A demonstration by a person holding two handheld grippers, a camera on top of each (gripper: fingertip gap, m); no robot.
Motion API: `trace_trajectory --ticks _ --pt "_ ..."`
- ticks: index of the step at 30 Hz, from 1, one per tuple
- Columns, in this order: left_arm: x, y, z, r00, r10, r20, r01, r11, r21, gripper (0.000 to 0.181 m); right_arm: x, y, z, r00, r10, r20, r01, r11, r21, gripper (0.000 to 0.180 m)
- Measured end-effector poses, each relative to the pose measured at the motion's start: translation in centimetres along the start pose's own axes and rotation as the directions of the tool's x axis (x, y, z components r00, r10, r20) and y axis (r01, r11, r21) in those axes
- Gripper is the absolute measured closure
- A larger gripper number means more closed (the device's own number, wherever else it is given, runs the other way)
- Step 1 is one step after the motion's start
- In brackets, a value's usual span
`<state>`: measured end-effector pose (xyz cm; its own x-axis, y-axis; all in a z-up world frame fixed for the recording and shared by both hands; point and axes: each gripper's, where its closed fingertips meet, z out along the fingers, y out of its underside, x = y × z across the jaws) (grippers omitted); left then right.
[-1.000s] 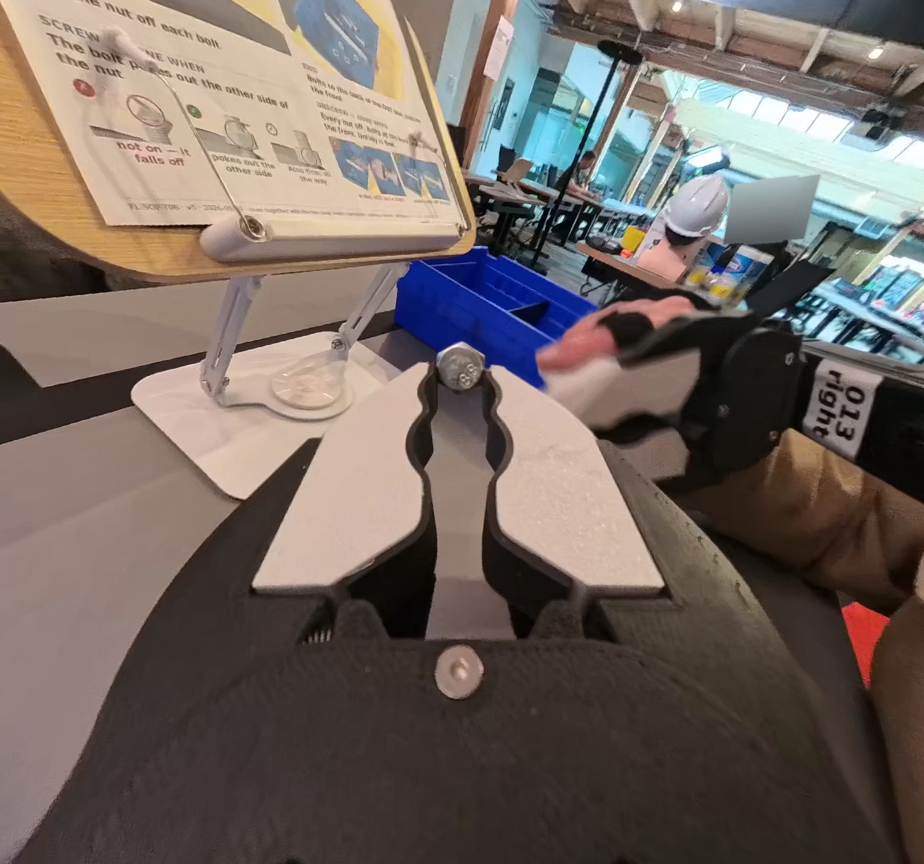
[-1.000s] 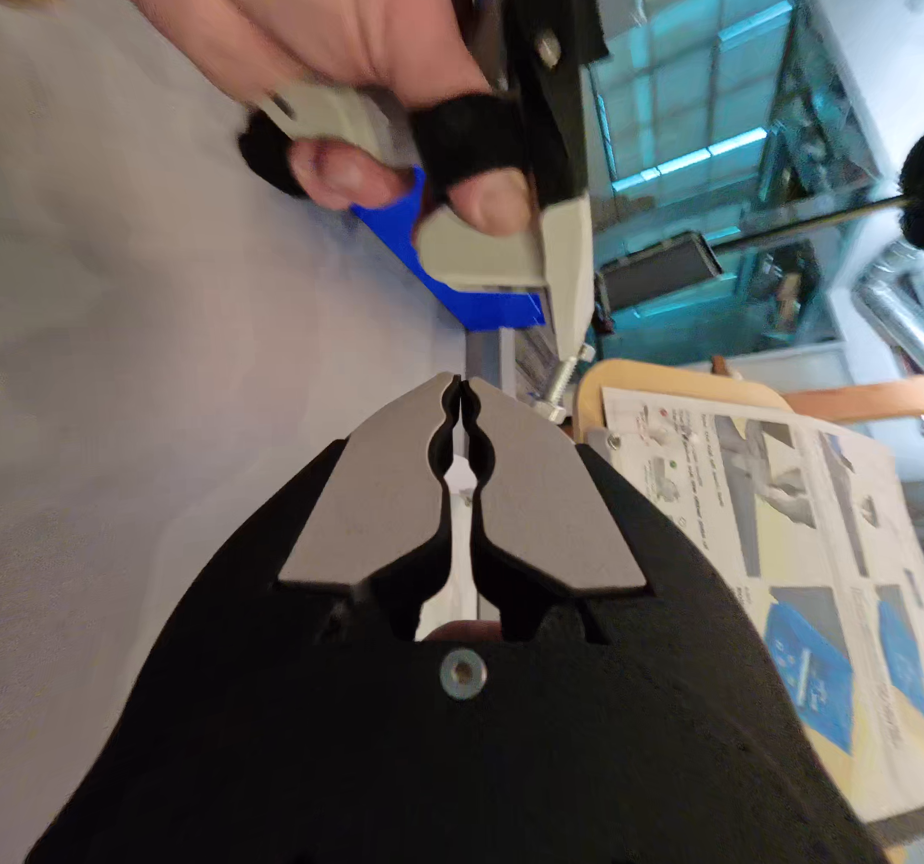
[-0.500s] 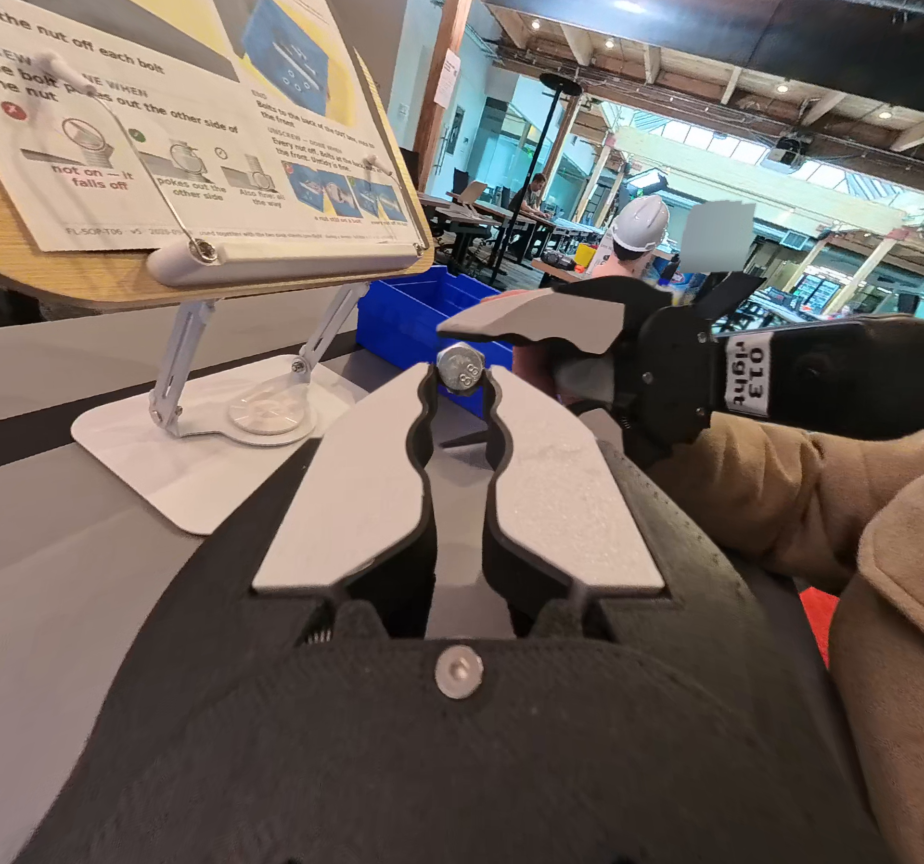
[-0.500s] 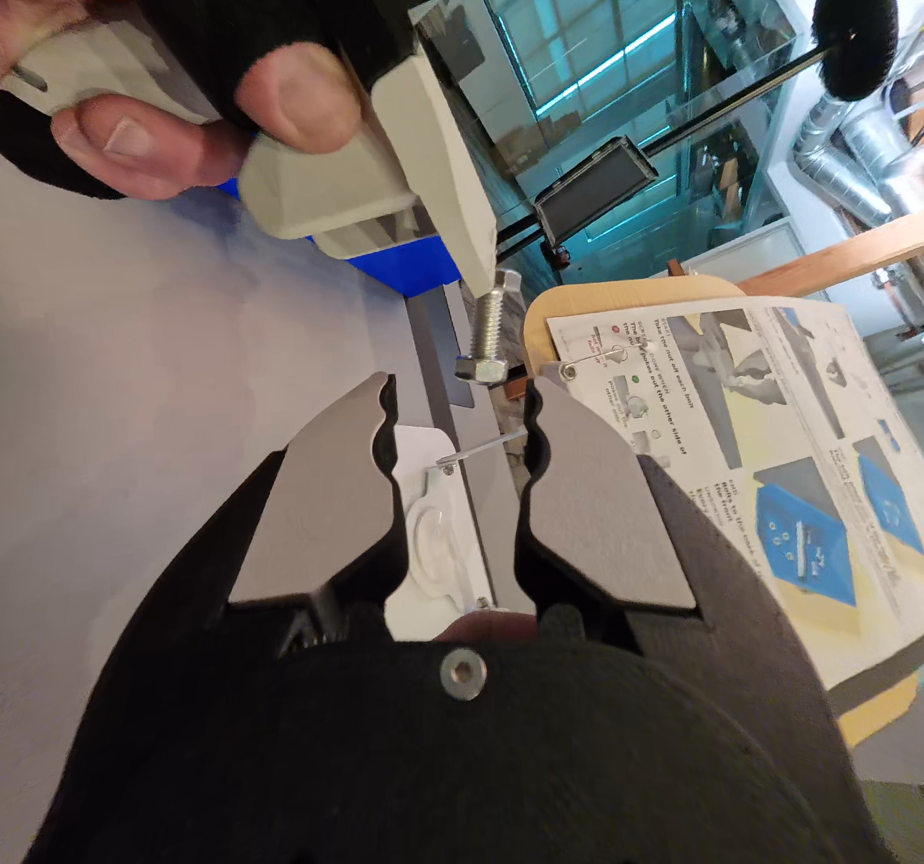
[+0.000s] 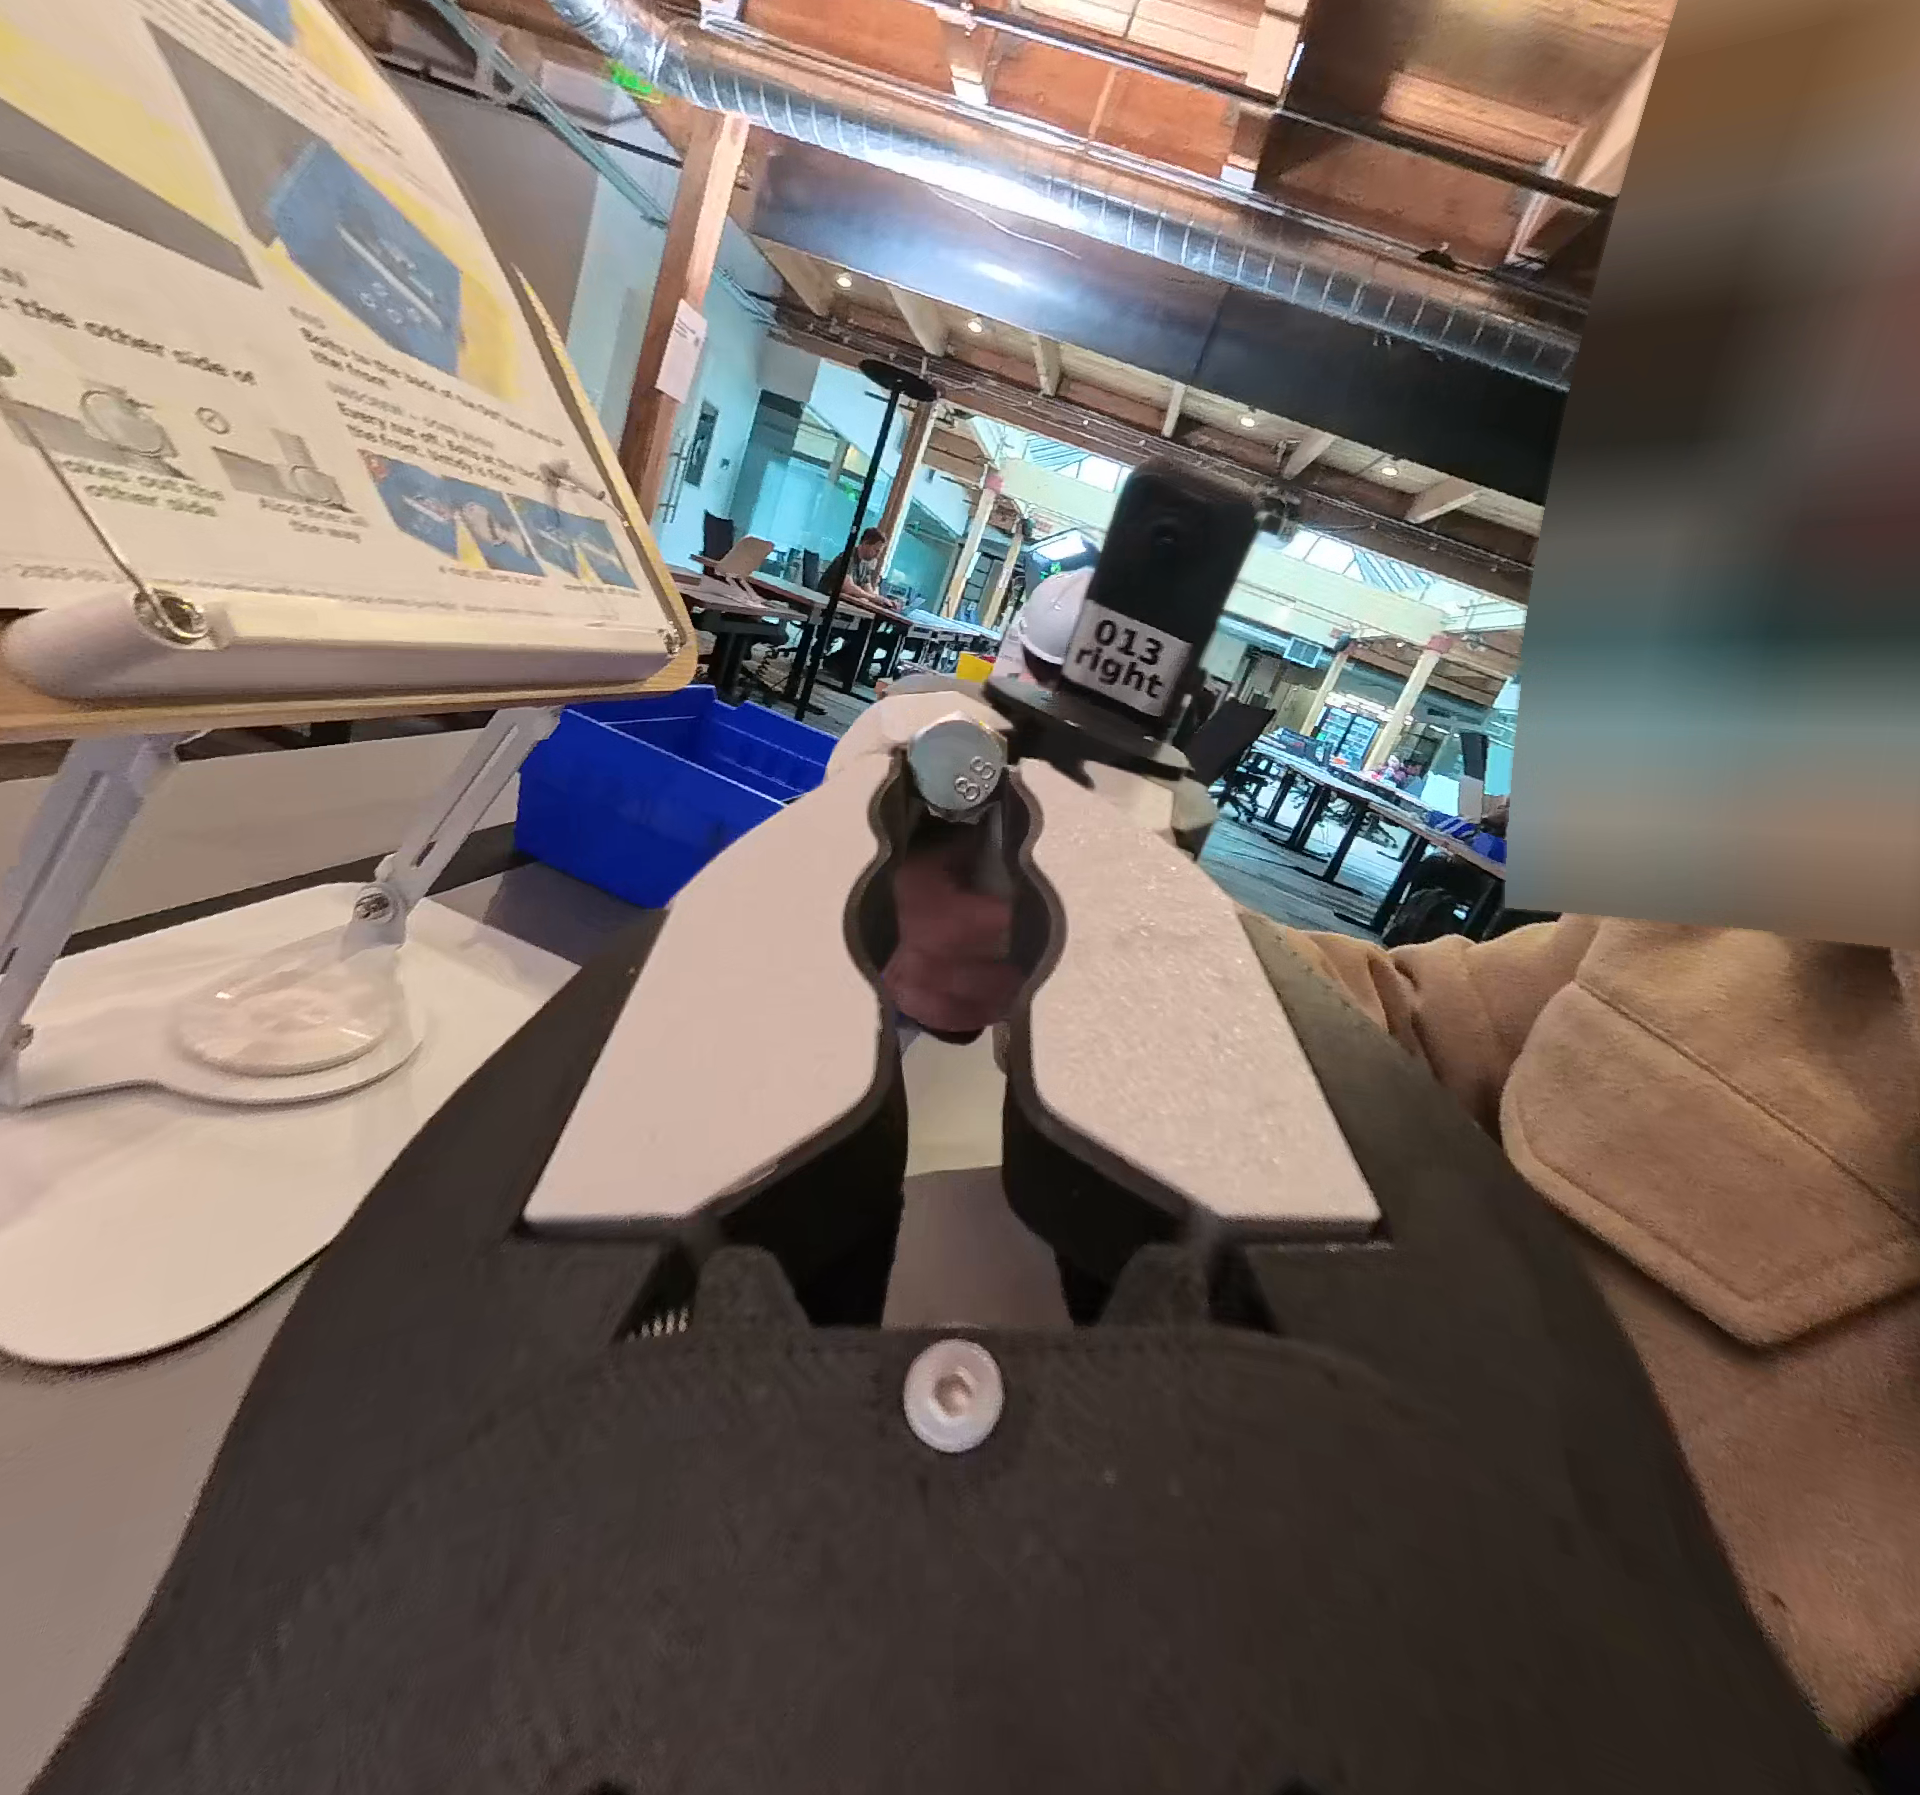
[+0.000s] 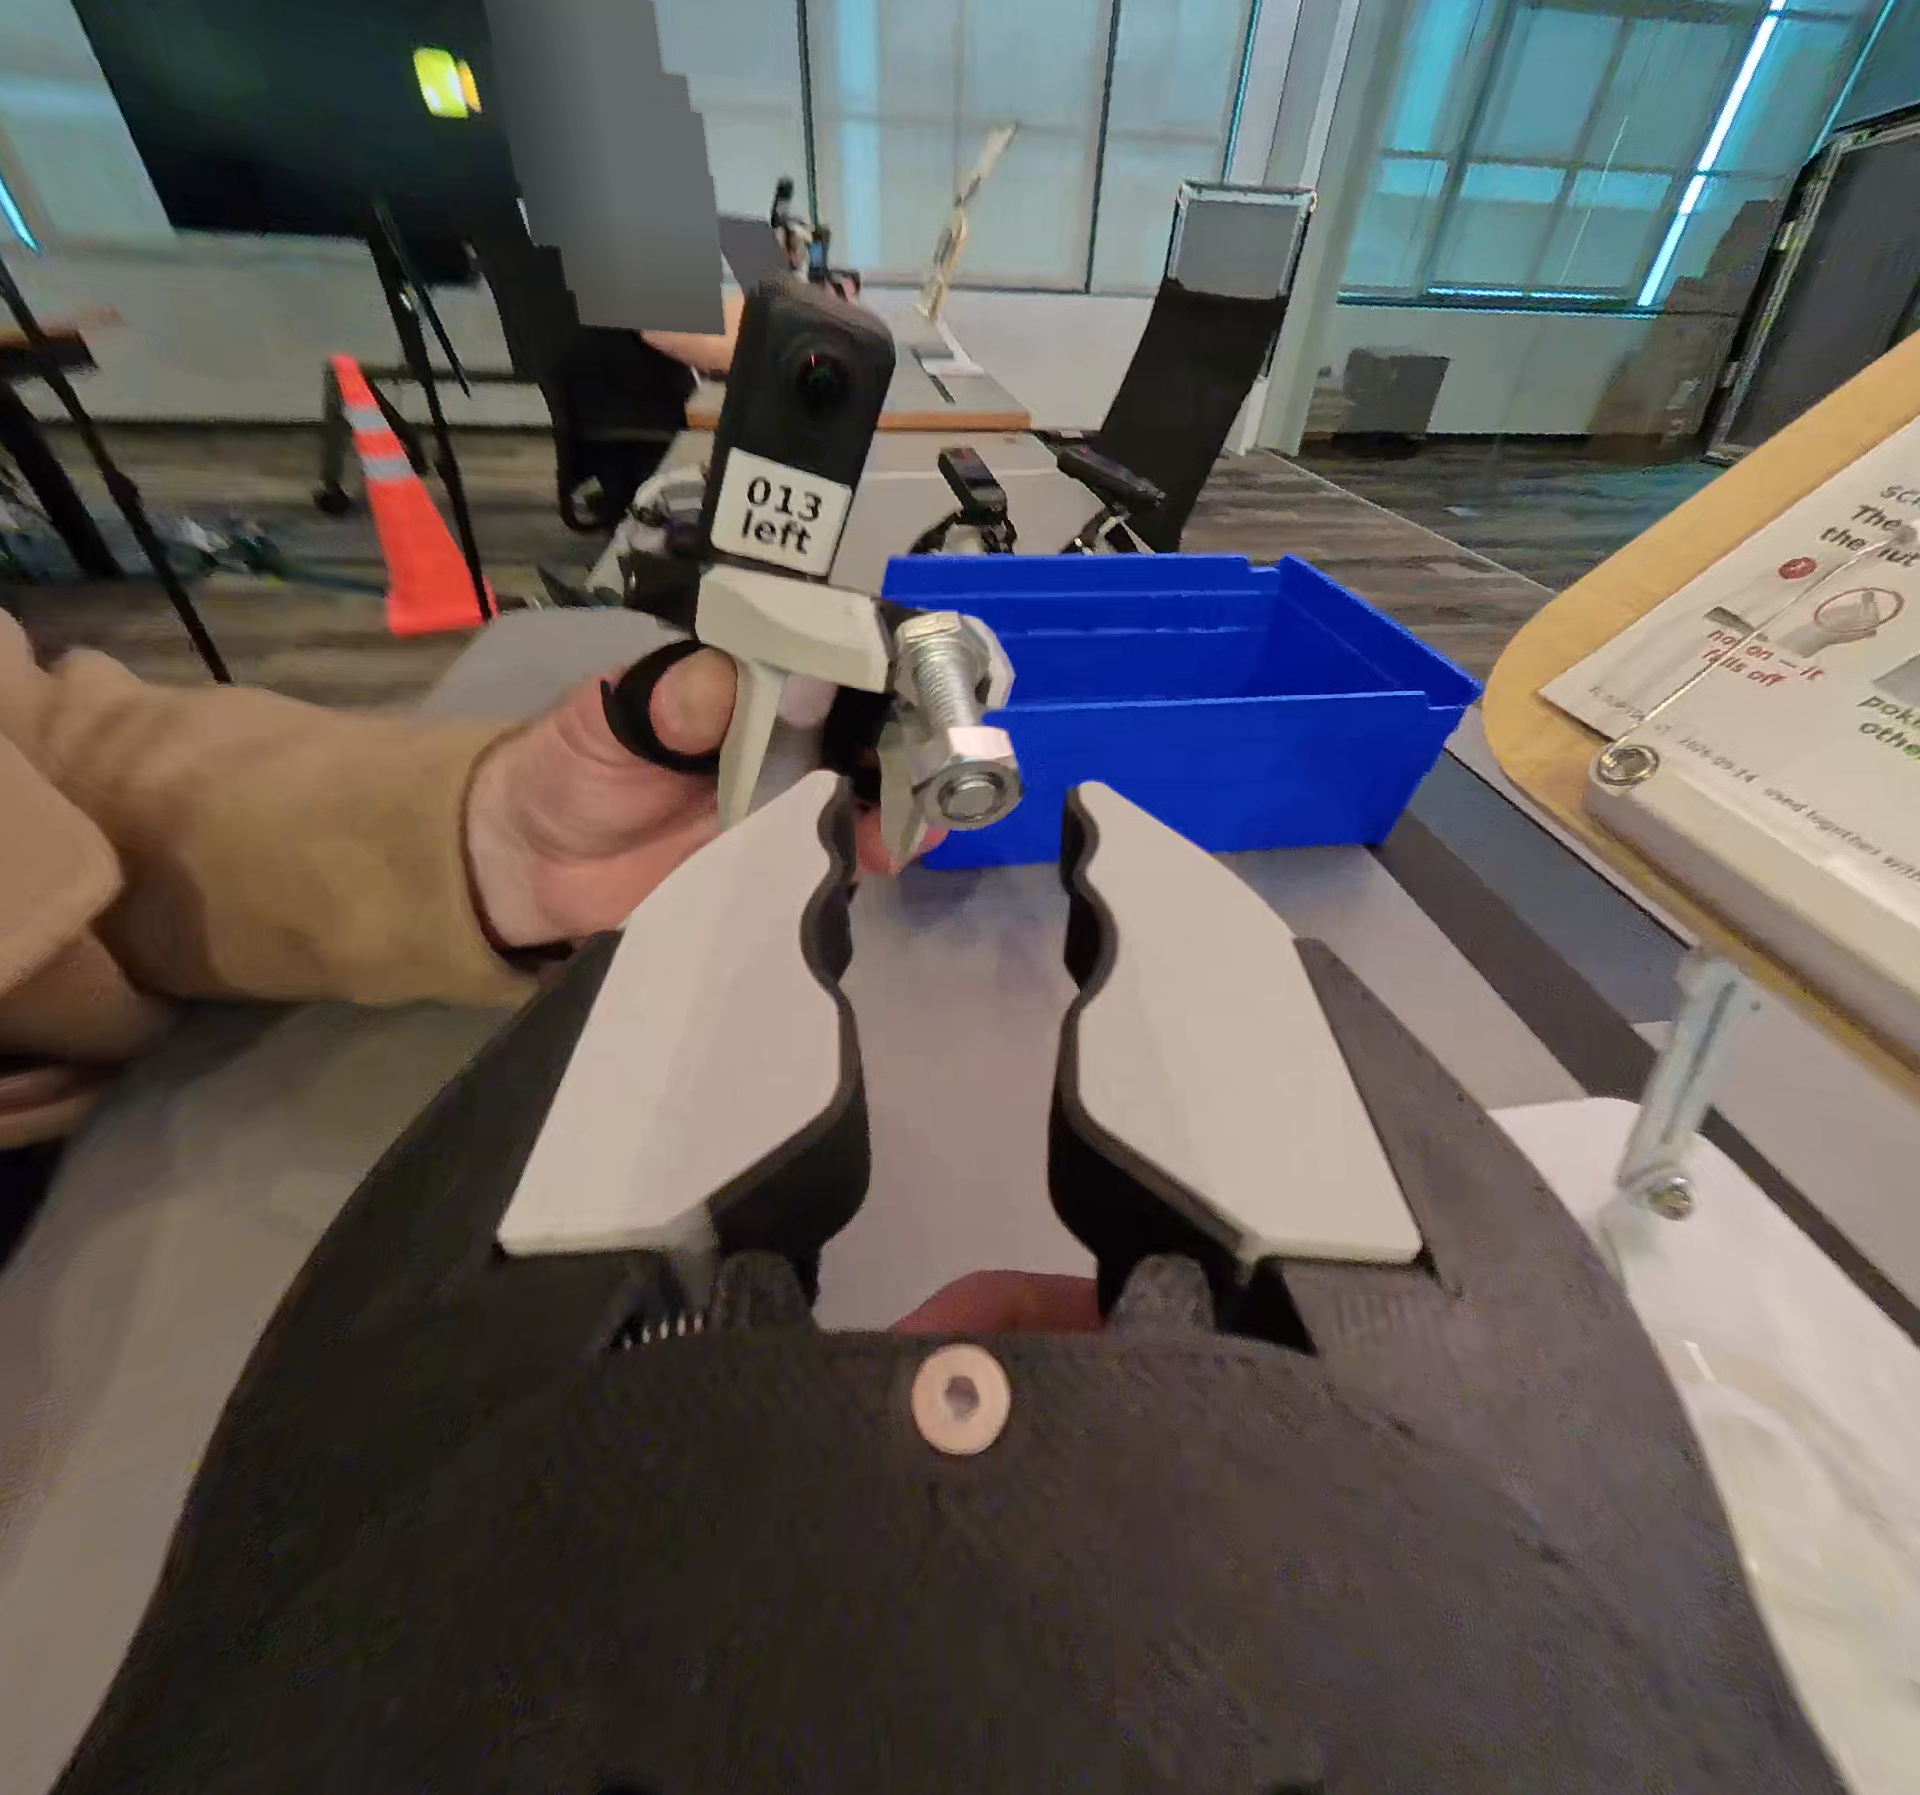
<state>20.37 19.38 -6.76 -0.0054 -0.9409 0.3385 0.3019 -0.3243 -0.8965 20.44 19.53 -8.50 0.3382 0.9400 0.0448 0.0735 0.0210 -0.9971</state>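
Observation:
My left gripper [image 5: 954, 789] is shut on the hex head of a silver bolt [image 5: 954, 774] and holds it in the air. In the right wrist view the bolt [image 6: 943, 696] points its threaded shaft toward my right gripper, with a silver nut [image 6: 966, 777] on the shaft's near end. My right gripper [image 6: 956, 815] is open and empty, its fingertips just below and either side of the nut, not touching it. The right gripper shows behind the bolt in the left wrist view [image 5: 1101, 706]. The left gripper [image 6: 821, 644] and the hand holding it show in the right wrist view.
A blue plastic bin [image 6: 1195, 706] stands on the grey table behind the bolt; it also shows in the left wrist view [image 5: 655, 800]. A wooden board with an instruction sheet [image 5: 260, 457] stands on a white stand [image 5: 208, 1070], at the right in the right wrist view [image 6: 1766, 685]. A tan sleeve [image 5: 1662, 1174] is close by. The tips of both grippers are at nearly the same place.
My right gripper opened from shut and rolled upright, coming to face the bolt's nut end. My left gripper kept its hold on the bolt and tilted upward.

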Motion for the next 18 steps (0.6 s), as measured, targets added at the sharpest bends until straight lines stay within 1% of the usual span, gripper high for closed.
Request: trace_trajectory --ticks 4,6,10,15,18 --pt "0.4 0.0 0.1 1.0 0.004 -0.028 -0.004 1.0 0.013 0.164 0.1 -0.8 -0.4 0.995 0.091 0.042 -0.094 0.993 0.074 0.153" --pt "0.4 0.1 0.1 1.0 0.007 -0.024 -0.006 1.0 0.009 0.164 -0.1 -1.0 -0.5 0.992 0.108 0.068 -0.114 0.989 0.094 0.162" --pt "0.5 0.1 0.1 0.999 0.005 -0.034 -0.005 1.0 0.014 0.164 -0.3 -1.2 -0.6 0.99 0.115 0.084 -0.124 0.987 0.104 0.162" --pt "0.6 0.0 0.1 0.998 -0.008 -0.058 0.01 1.0 0.029 0.164 -0.4 -1.4 -0.7 0.996 0.063 0.062 -0.069 0.993 0.094 0.162" --pt "0.9 0.0 0.2 0.997 0.029 -0.065 -0.028 0.999 0.019 0.162 -0.4 -1.5 -0.8 0.996 0.061 0.067 -0.067 0.994 0.091 0.162"
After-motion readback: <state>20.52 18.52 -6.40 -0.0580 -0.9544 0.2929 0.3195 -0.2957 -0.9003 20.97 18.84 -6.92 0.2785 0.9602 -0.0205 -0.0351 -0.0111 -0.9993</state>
